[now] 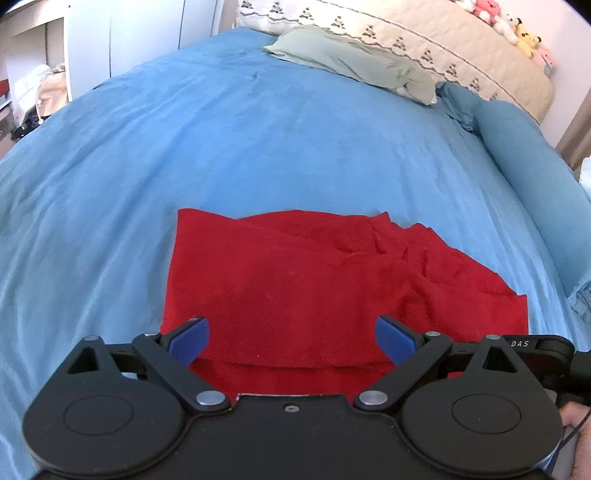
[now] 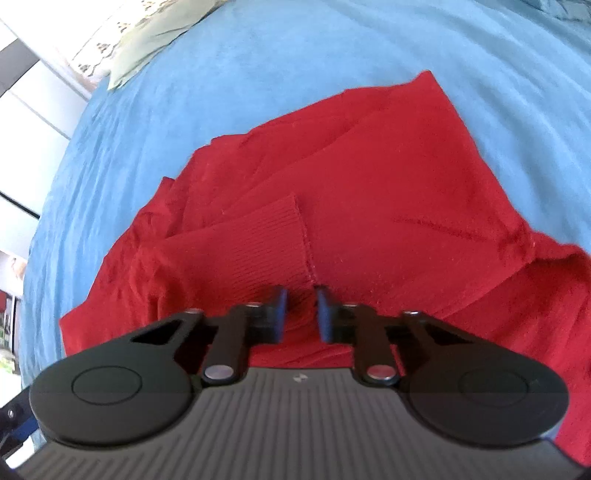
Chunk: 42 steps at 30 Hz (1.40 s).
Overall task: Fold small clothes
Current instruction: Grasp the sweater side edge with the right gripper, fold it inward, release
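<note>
Clamped on the ribbed cuff (image 2: 273,243) of the red sweater (image 2: 369,177) spread on the bed (image 2: 221,74) — right claw (image 2: 301,314); left claw (image 1: 291,341) gaping, empty. Thin pinch — could slip, sleeve dropping crooked.

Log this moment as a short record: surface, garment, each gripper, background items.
surface: blue bedspread
garment: red sweater, partly folded, lying on the bedspread, ribbed cuff on top
left gripper: open, above the sweater's near edge, nothing between the pads
right gripper: nearly closed on red fabric by the ribbed cuff
background: green pillow; plush toys at the far corner
</note>
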Motion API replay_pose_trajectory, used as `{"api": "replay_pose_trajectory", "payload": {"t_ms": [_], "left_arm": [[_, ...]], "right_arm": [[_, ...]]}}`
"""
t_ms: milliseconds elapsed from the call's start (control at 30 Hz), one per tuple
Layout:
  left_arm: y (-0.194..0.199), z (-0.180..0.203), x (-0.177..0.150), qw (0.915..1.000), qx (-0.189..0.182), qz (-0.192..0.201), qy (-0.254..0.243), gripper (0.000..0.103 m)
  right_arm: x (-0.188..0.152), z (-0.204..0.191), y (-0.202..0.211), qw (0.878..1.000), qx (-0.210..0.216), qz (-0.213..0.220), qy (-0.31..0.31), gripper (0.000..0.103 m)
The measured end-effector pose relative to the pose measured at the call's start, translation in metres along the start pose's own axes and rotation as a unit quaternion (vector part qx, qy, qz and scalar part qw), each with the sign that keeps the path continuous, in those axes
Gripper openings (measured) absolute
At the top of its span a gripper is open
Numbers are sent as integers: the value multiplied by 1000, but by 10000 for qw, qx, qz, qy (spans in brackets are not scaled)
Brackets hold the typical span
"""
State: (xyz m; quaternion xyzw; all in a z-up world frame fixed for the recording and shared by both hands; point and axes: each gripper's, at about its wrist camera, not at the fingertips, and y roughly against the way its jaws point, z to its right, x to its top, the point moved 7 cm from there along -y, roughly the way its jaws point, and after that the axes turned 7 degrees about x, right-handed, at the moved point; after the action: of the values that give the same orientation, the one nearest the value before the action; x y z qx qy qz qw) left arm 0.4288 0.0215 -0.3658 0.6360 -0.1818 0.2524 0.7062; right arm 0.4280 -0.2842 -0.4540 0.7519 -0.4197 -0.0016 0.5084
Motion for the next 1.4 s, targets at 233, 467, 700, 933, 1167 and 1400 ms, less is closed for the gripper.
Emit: {"api": "replay_pose_trajectory", "payload": {"t_ms": [233, 467, 700, 933, 1167, 1400], "left_arm": [[-2, 2, -3, 10000, -7, -62, -38, 99], [-6, 7, -10, 9997, -11, -173, -153, 99], [-23, 14, -18, 9992, -7, -280, -267, 99], [-29, 23, -17, 9985, -7, -244, -494, 99], [-38, 30, -10, 9974, 13, -221, -691, 99], [-49, 28, -4, 9963, 116, -218, -829, 99]], "right_arm": [[26, -26, 30, 9969, 429, 382, 538, 20], [71, -30, 98, 9861, 517, 1097, 1133, 20], [61, 31, 71, 9793, -369, 791, 1827, 20], [65, 36, 75, 9753, -302, 982, 1956, 20], [45, 66, 40, 9756, -696, 351, 2053, 20], [34, 76, 27, 9761, -785, 227, 2014, 24]]}}
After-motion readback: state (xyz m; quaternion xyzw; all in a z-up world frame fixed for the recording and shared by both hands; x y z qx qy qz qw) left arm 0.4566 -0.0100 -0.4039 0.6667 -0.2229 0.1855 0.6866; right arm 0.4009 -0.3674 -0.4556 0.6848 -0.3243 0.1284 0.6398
